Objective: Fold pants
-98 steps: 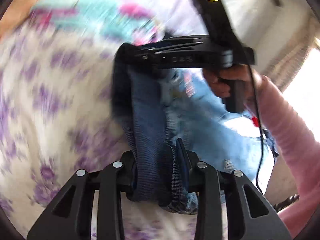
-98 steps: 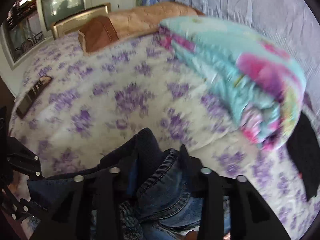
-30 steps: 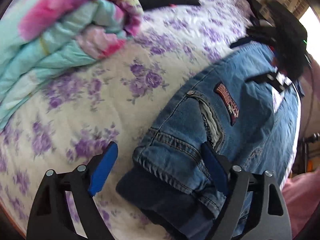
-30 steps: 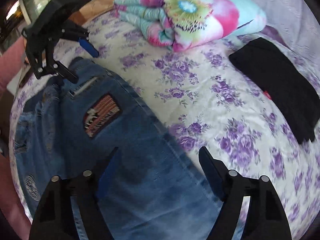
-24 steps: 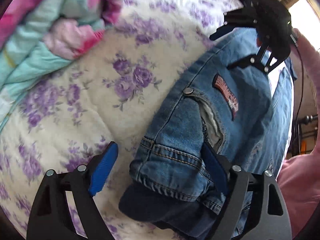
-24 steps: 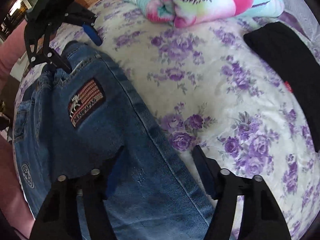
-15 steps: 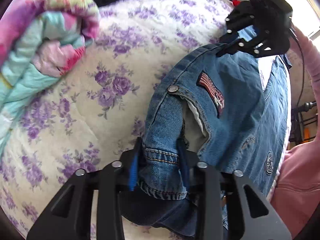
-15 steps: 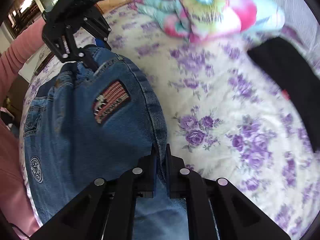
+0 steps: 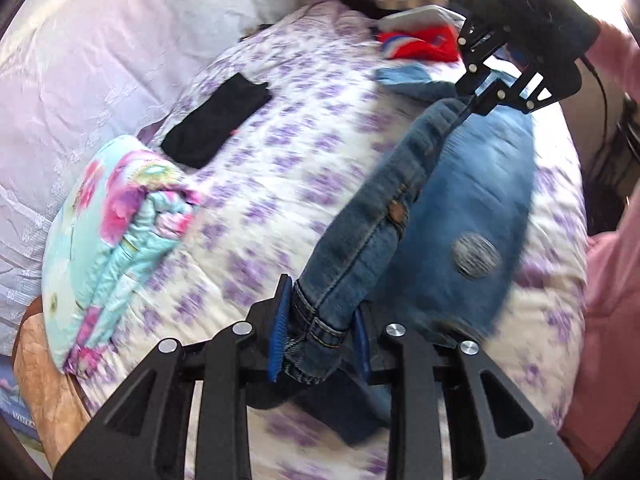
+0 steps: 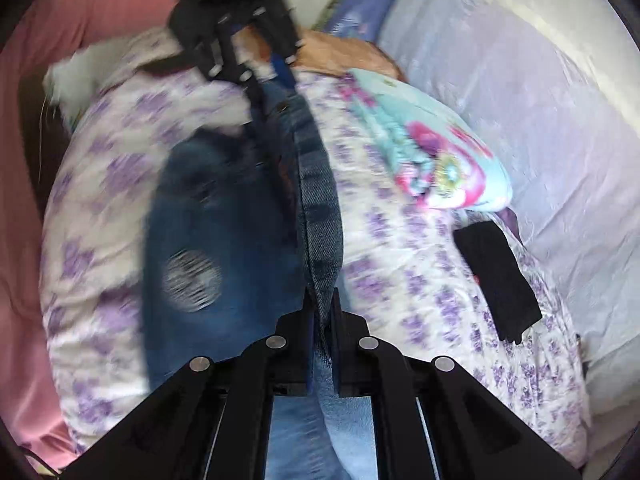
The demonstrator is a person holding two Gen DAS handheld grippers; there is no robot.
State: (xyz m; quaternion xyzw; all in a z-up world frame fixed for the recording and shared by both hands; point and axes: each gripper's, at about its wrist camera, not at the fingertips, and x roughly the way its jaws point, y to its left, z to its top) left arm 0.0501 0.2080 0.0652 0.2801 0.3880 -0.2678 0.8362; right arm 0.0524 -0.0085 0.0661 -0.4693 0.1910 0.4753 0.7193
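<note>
Blue jeans (image 9: 472, 200) lie on a bed with a purple-flowered sheet (image 9: 304, 128). My left gripper (image 9: 320, 332) is shut on the waistband end of the jeans. My right gripper (image 10: 322, 312) is shut on the jeans' side edge (image 10: 320, 200) further down the leg. Between the two grippers the edge is lifted and stretched taut above the rest of the jeans (image 10: 216, 232), which carry a round patch (image 10: 192, 280). The right gripper shows in the left wrist view (image 9: 464, 108), the left one in the right wrist view (image 10: 256, 84). Both views are motion-blurred.
A folded floral quilt (image 9: 116, 224) lies at the far side of the bed. A folded black garment (image 9: 218, 120) lies near the wall. Red and light-blue clothes (image 9: 420, 46) sit at the bed's end. A brown pillow (image 10: 340, 56) is at the head.
Both grippers closed on the jeans' edge about half a second ago. Since then they have lifted it and pulled it taut, swinging it over the rest of the jeans.
</note>
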